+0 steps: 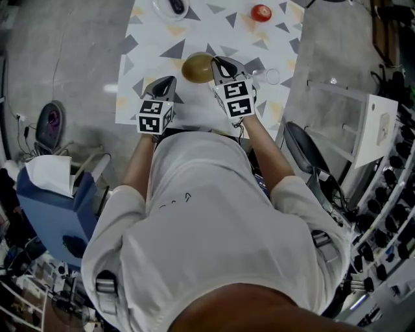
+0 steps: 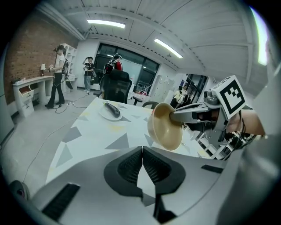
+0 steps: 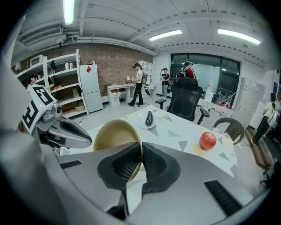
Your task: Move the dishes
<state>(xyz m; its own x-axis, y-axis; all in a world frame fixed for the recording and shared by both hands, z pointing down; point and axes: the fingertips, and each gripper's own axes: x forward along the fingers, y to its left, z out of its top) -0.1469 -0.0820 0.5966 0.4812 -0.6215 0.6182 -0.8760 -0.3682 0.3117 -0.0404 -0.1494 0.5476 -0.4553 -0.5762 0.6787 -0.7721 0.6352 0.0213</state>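
Note:
A tan bowl point(image 1: 196, 67) hangs tilted on its side above the near part of the patterned table point(image 1: 162, 39). My right gripper point(image 1: 218, 65) is shut on the bowl's rim; the bowl point(image 3: 111, 136) shows just behind its closed jaws point(image 3: 141, 150). The left gripper point(image 1: 169, 82) hovers just left of the bowl, shut, with nothing between its pads point(image 2: 142, 152). From the left gripper view the bowl point(image 2: 164, 127) faces sideways, held by the right gripper's fingers point(image 2: 189, 114). A small white plate with a dark eggplant point(image 1: 172, 7) lies at the table's far edge.
A red apple point(image 1: 261, 12) sits at the far right of the table. A clear glass item point(image 1: 272, 76) rests right of the right gripper. A black office chair point(image 3: 184, 102) stands beyond the table. Several people point(image 3: 138, 83) stand far back. A blue bin point(image 1: 58, 207) is on the floor at left.

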